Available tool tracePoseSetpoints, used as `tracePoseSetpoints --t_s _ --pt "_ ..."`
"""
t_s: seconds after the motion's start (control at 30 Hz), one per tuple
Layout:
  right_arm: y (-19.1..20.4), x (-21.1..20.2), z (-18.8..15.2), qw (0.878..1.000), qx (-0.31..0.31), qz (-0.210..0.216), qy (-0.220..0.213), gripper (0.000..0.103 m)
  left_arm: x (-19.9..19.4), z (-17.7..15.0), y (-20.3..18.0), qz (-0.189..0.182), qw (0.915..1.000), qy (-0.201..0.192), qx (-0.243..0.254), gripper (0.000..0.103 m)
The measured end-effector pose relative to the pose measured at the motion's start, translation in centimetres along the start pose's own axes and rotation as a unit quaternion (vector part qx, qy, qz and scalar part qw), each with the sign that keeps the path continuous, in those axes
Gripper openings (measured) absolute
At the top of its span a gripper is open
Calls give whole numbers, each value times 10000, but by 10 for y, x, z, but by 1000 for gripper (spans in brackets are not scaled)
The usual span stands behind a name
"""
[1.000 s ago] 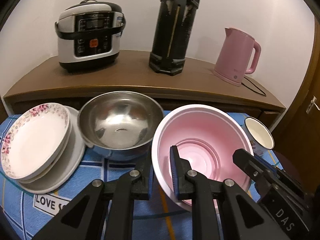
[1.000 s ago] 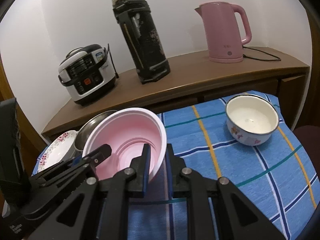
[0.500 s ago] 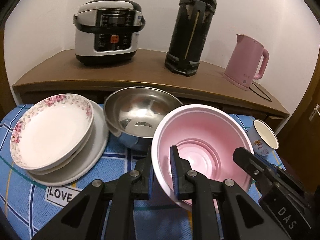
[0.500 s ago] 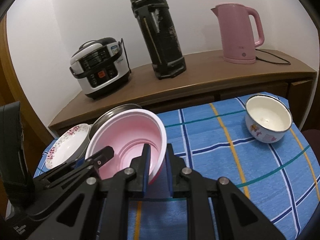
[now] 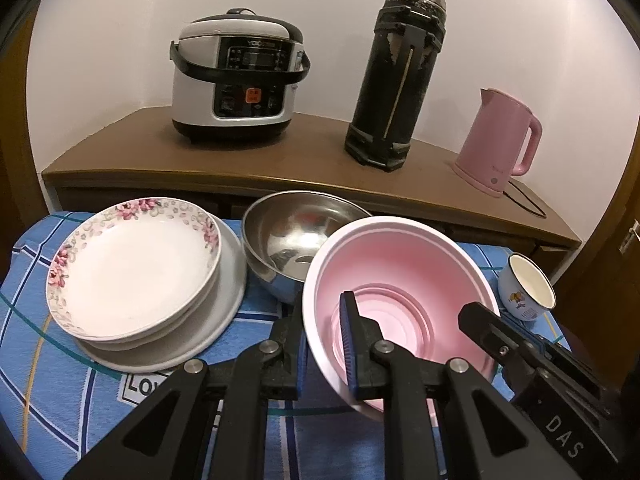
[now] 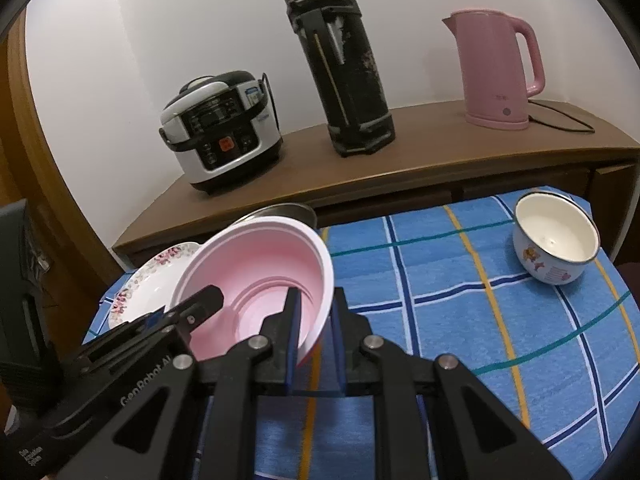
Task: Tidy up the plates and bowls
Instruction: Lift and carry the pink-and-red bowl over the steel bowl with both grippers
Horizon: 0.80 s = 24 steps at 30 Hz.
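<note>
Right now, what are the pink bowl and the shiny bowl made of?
The pink bowl looks like plastic: thin wall, matte even colour, moulded rings in its bottom. The shiny bowl looks like stainless steel: silvery, with mirror-like reflections inside. Both are guesses from looks alone.

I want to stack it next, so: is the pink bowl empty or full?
Empty. The pink bowl shows its bare ringed bottom; only the claw fingers reach over its rim.

bowls: 3 [image 5: 400, 280] | plates: 3, stacked [image 5: 132, 272] | cooker: 1 [image 5: 236, 80] | flask: 1 [image 5: 400, 80] | kettle: 1 [image 5: 500, 140]
</note>
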State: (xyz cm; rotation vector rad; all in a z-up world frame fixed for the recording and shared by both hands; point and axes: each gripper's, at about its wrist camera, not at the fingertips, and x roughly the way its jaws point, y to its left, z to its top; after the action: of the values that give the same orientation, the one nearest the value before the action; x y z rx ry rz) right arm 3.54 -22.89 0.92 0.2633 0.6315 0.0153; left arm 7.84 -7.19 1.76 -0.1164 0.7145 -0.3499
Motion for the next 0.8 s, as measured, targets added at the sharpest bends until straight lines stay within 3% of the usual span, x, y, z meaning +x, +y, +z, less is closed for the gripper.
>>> tracePoseSetpoints --t_s 0.57,0.8 --pt "20 7 24 9992 -155 268 -247 15 1 23 13 195 9995 -210 -134 16" --pt "21 18 39 9988 -93 340 -349 15 10 46 13 343 9988 -360 -10 16"
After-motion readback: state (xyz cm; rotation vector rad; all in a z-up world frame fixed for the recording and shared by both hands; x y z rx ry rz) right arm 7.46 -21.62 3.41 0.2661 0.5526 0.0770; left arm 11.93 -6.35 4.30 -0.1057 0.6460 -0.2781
